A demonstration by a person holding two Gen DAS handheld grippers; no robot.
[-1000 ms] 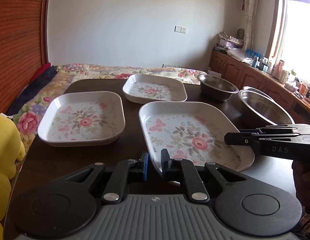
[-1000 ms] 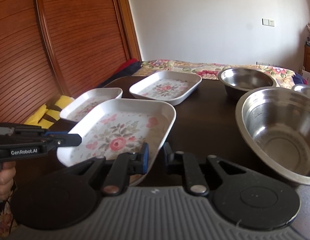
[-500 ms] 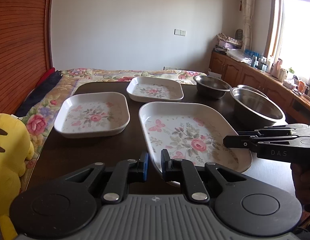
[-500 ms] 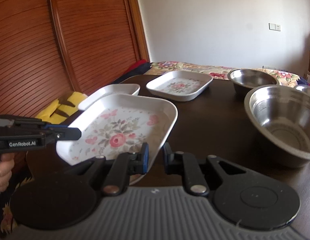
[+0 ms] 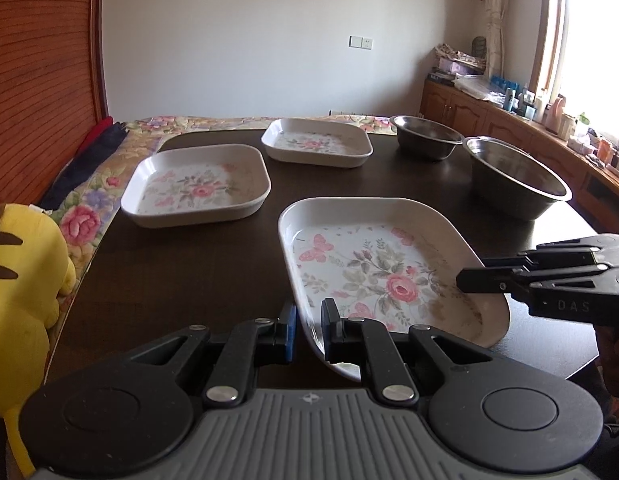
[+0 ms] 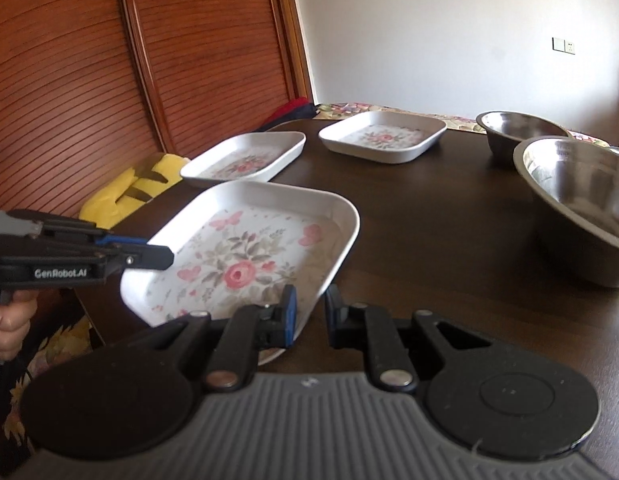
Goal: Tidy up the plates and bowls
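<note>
A large white floral plate (image 5: 373, 272) (image 6: 245, 256) is held just above the near part of the dark table (image 5: 189, 264). My left gripper (image 5: 308, 330) is shut on its near-left rim. My right gripper (image 6: 309, 316) is shut on the opposite rim and shows at the right in the left wrist view as right gripper (image 5: 469, 280). The left gripper (image 6: 161, 258) reaches the plate from the left, with a hand behind it. On the table rest a medium floral plate (image 5: 197, 184) (image 6: 245, 158), a small floral plate (image 5: 315, 142) (image 6: 383, 136), a small steel bowl (image 5: 425, 136) (image 6: 517, 132) and a large steel bowl (image 5: 517, 176) (image 6: 581, 200).
A yellow plush toy (image 5: 17, 300) sits off the table's left edge on a floral bedspread (image 5: 85, 216). A wooden slatted door (image 6: 89, 80) stands behind it. A wooden cabinet (image 5: 509, 128) with clutter runs along the right wall under the window.
Both grippers have risen and drawn back with the large plate between them. The other plates and the bowls now look lower and farther away.
</note>
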